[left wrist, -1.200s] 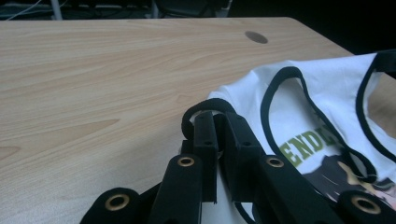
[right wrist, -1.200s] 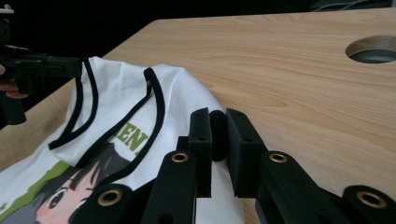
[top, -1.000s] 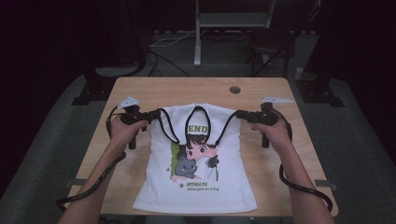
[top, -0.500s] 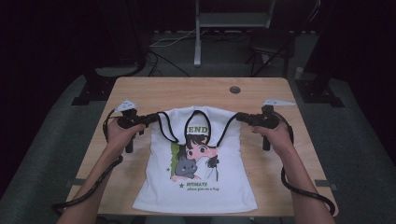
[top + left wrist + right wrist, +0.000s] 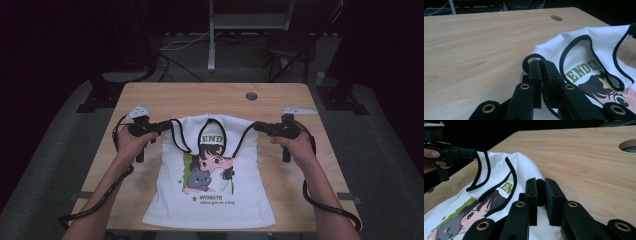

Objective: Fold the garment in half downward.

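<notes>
One white sleeveless top (image 5: pixel 212 185) – a tank cut with black binding round the neckline and armholes – lies front-up on the wooden table (image 5: pixel 200 100), hem toward the person, shoulders toward the far edge. Print on the chest: green lettering over a cartoon girl with dark hair holding a grey cat, a line of small green text beneath. Body flat and smooth; the two shoulder straps are drawn outward and lifted slightly off the wood, so the upper part puckers. Left gripper (image 5: pixel 161 125) – jaws closed on the black-edged left strap, as the left gripper view shows at its own jaws (image 5: pixel 541 72). Right gripper (image 5: pixel 258 126) clamped likewise on the right strap, the binding pinched between its pads (image 5: pixel 541 192). Both hands rest at the table's sides, level with the shoulders of the top.
</notes>
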